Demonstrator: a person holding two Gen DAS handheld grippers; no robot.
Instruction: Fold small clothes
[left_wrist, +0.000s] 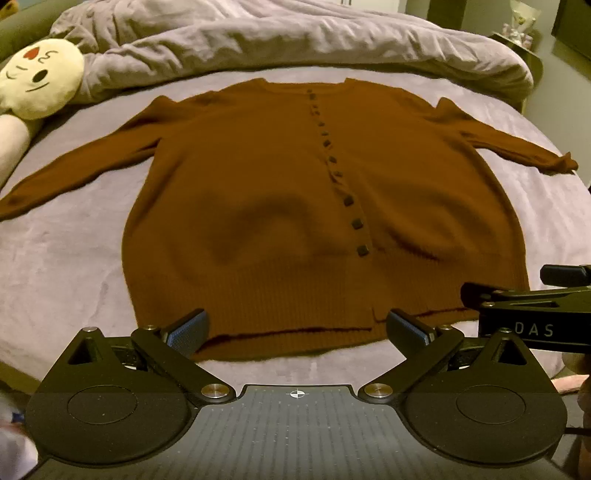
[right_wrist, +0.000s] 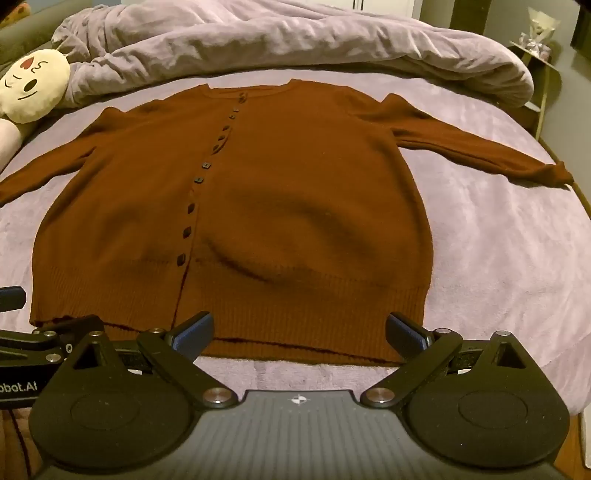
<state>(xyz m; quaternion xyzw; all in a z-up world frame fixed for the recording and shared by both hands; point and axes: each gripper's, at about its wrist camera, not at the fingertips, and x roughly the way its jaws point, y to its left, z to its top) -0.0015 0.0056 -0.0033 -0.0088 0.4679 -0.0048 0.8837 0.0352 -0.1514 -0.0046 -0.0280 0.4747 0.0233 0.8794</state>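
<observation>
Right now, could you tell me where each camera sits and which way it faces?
Left wrist: on the left gripper at the bed's near edge, facing the headboard across the cardigan; its own open fingers show, with the right gripper at the right edge.
Right wrist: on the right gripper, beside it, facing the same way; its own open fingers show, with the left gripper at the left edge.
Shared: cardigan, duvet, plush toy.

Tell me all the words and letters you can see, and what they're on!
"DAS" in pale letters on the right gripper, as the left camera sees it.
"obot.AI" on the left gripper, in the right camera; the edge cuts off its start.
The cardigan and the pillow bear no words.
</observation>
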